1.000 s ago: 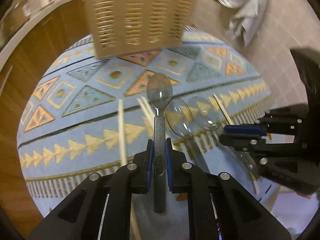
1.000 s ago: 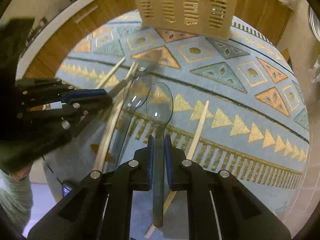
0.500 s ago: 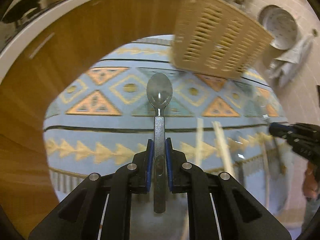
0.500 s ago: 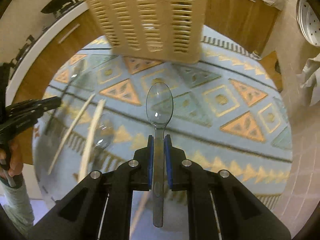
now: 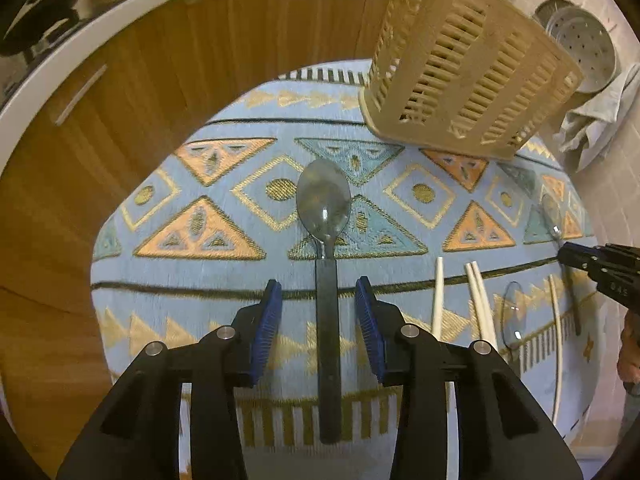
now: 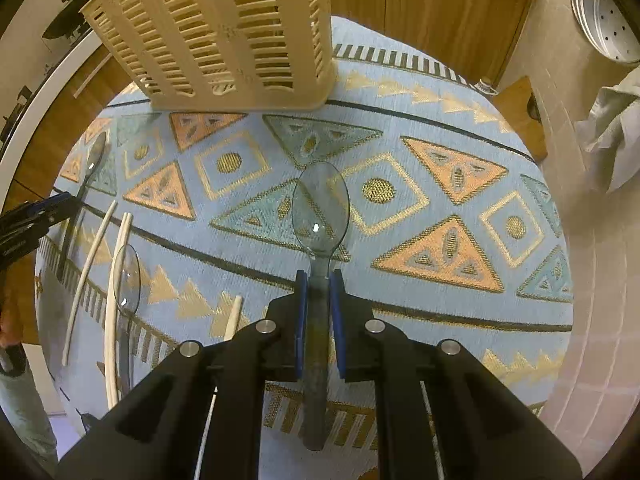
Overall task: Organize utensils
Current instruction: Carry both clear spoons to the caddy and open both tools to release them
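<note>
My left gripper (image 5: 318, 294) is open. A dark clear plastic spoon (image 5: 325, 236) lies on the patterned blue mat (image 5: 224, 264) between its fingers, untouched. My right gripper (image 6: 319, 286) is shut on the handle of a second clear spoon (image 6: 320, 210), held above the mat (image 6: 440, 280). A beige slotted utensil basket (image 5: 468, 68) stands at the mat's far side; it also shows in the right wrist view (image 6: 224, 32). White chopsticks (image 5: 476, 300) and a third clear spoon (image 5: 512, 320) lie on the mat between the grippers.
Wooden cabinet fronts (image 5: 120, 92) curve round the far left. A perforated metal tray (image 6: 604, 12) and a grey cloth (image 6: 616, 136) are on the tiled floor at the right. More chopsticks (image 6: 92, 276) lie left of the right gripper.
My left gripper has opened and let go of its spoon, which now lies on the mat. My right gripper has kept its spoon and moved right, away from the chopsticks.
</note>
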